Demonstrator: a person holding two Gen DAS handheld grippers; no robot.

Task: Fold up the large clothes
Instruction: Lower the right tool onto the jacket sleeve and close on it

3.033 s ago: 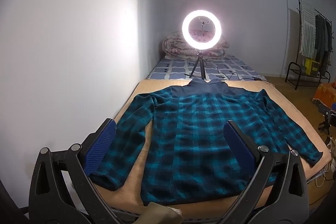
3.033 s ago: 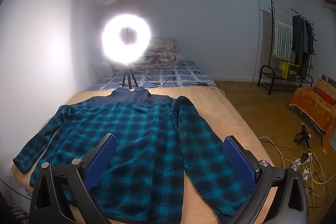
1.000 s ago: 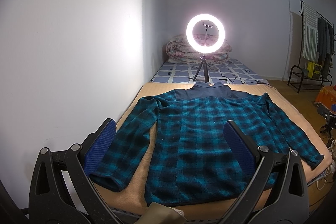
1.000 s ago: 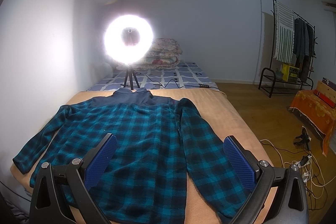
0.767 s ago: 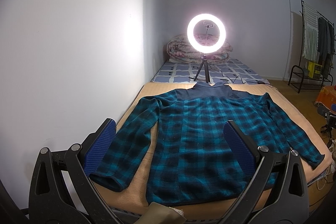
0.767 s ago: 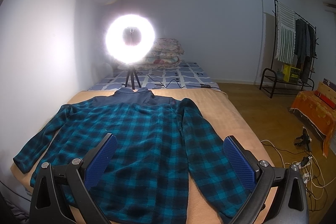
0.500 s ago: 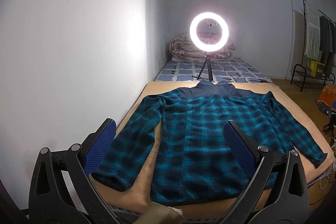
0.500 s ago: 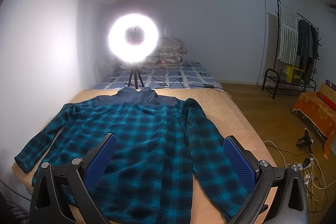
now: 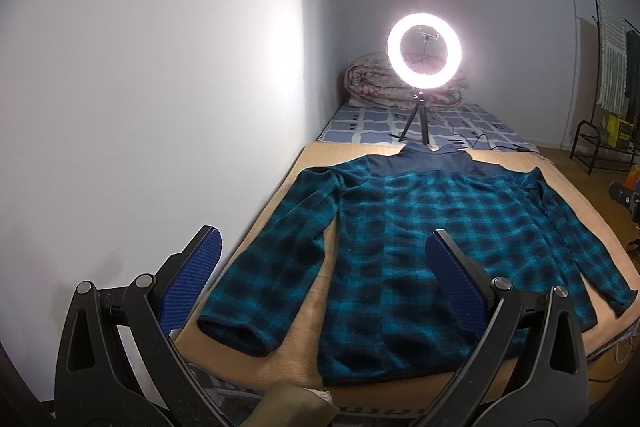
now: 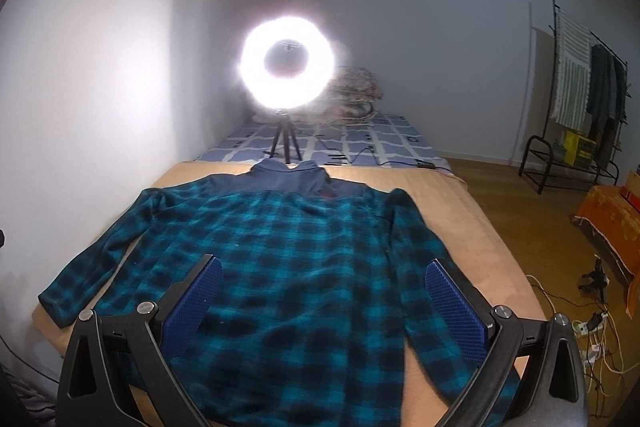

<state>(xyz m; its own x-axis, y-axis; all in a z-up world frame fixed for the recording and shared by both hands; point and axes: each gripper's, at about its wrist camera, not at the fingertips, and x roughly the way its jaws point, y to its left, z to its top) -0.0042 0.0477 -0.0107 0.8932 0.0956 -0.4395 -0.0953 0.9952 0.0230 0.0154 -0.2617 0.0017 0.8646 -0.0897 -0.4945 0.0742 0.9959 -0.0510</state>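
Observation:
A teal and black plaid shirt with a dark blue collar lies flat and spread out on a tan blanket, collar far, hem near. Both sleeves angle outward. My left gripper hovers open above the near left part of the shirt, over the left sleeve and hem, holding nothing. My right gripper hovers open above the shirt's lower middle and right side, also with nothing between its blue pads.
A lit ring light on a small tripod stands just beyond the collar on a blue-checked mattress. A white wall runs along the left. A clothes rack, an orange cloth and cables occupy the floor at right.
Both views have shifted slightly leftward and closer over the shirt. The shirt has not moved and both grippers have stayed open.

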